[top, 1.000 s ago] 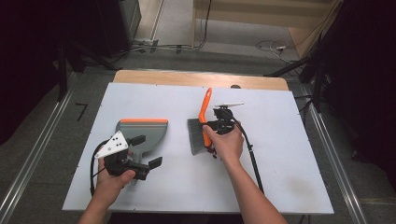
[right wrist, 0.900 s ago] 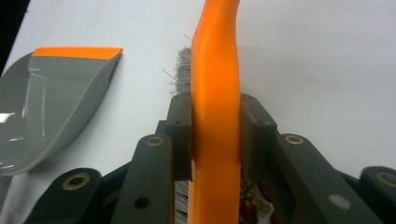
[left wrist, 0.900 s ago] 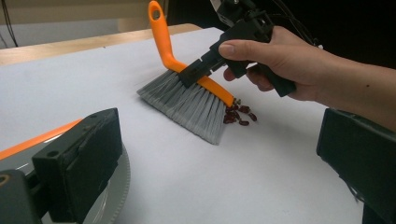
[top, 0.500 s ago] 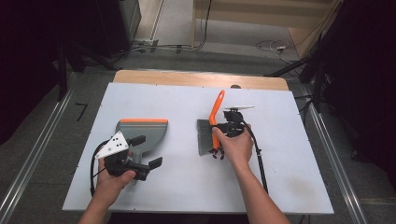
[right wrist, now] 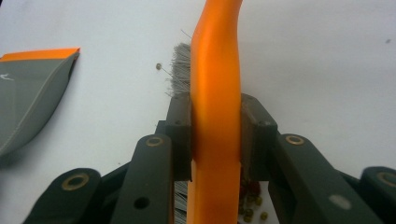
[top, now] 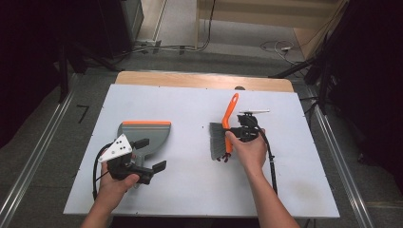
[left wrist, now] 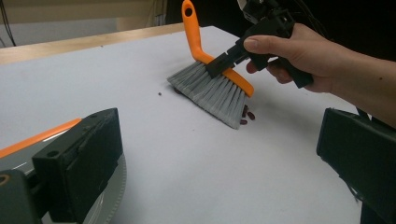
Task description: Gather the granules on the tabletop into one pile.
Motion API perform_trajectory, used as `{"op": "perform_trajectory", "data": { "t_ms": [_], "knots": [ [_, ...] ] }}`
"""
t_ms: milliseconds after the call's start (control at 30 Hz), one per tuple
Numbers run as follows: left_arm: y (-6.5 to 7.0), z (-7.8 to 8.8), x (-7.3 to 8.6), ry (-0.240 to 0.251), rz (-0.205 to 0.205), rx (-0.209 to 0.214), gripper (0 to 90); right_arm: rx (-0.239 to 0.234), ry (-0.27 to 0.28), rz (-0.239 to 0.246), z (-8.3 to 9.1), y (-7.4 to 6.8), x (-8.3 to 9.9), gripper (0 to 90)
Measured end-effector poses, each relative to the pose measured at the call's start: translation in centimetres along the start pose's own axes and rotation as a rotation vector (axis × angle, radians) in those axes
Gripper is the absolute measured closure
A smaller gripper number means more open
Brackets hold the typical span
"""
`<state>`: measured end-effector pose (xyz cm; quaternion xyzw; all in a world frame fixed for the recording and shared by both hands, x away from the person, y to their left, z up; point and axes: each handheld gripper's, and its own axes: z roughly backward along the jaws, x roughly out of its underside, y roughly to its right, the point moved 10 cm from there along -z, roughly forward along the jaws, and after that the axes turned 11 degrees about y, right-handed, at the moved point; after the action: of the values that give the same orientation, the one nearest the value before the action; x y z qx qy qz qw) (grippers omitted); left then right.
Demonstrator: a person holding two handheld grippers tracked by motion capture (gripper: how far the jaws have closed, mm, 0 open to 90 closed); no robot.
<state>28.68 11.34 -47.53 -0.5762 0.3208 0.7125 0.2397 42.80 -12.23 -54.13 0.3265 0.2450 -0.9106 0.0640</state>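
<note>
A hand brush (top: 219,140) with grey bristles and an orange handle stands bristles-down right of the table's middle. My right gripper (top: 229,137) is shut on that handle, whose orange bar (right wrist: 215,93) sits clamped between both jaws. Several small dark red beans (left wrist: 246,115) lie against the bristles on the side nearer the person. A grey dustpan (top: 147,135) with an orange rim lies flat at the left. My left gripper (top: 149,154) rests over its near end, jaws wide apart, with bare table between them and one jaw above the pan (left wrist: 42,135).
The white table top (top: 190,190) has a wooden strip (top: 204,80) along its far edge. A lone speck (left wrist: 159,94) lies on the table just left of the bristles. A black cable (top: 272,161) trails from the right gripper towards the person. Dark floor and metal rails surround the table.
The right hand has carried the brush to the right, away from the dustpan, with the handle now tipped further right. The left hand and dustpan have stayed put.
</note>
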Motion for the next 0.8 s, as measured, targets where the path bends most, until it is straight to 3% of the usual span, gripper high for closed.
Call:
{"op": "perform_trajectory", "data": {
  "t_ms": [100, 200, 233, 333, 367, 500, 600, 700, 733, 767, 800],
  "knots": [
    [0.0, 0.0, 0.0, -0.004, -0.002, -0.001, 0.6, 0.001, 0.009, 0.000, 0.2, 0.3, -0.1, 67.7],
    [0.0, -0.1, 0.1, -0.003, 0.000, -0.002, 0.6, -0.064, 0.027, -0.024, 0.5, -0.4, -0.4, 68.3],
    [0.0, -0.1, 0.1, -0.003, 0.000, -0.002, 0.5, -0.064, 0.027, -0.024, 0.5, -0.4, -0.4, 68.3],
    [0.0, -0.2, 0.1, -0.002, -0.001, 0.000, 0.6, -0.096, 0.044, -0.009, 0.9, -1.7, -0.9, 68.7],
    [0.0, -0.2, 0.1, -0.004, -0.001, 0.000, 0.6, -0.125, 0.049, -0.004, 1.0, -2.8, -1.3, 68.8],
    [0.1, -0.3, 0.2, -0.009, -0.004, 0.003, 0.6, -0.131, 0.046, 0.019, 0.4, -4.4, -2.0, 68.9],
    [0.2, -0.3, 0.1, -0.007, -0.003, 0.005, 0.6, -0.150, 0.012, 0.013, -1.6, -6.2, -2.5, 68.9],
    [0.1, -0.1, 0.0, -0.002, -0.002, 0.003, 0.6, -0.152, -0.011, 0.002, -2.8, -6.7, -2.5, 69.0],
    [0.1, -0.1, 0.0, -0.002, -0.003, 0.003, 0.6, -0.134, -0.037, -0.011, -3.9, -6.6, -2.4, 69.0],
    [0.0, 0.0, 0.0, -0.002, -0.001, 0.003, 0.6, -0.134, -0.037, -0.011, -3.9, -6.6, -2.4, 69.0],
    [0.0, 0.0, 0.0, 0.002, 0.002, 0.004, 0.6, -0.101, -0.045, -0.007, -4.3, -6.1, -2.4, 68.8]
  ]
}}
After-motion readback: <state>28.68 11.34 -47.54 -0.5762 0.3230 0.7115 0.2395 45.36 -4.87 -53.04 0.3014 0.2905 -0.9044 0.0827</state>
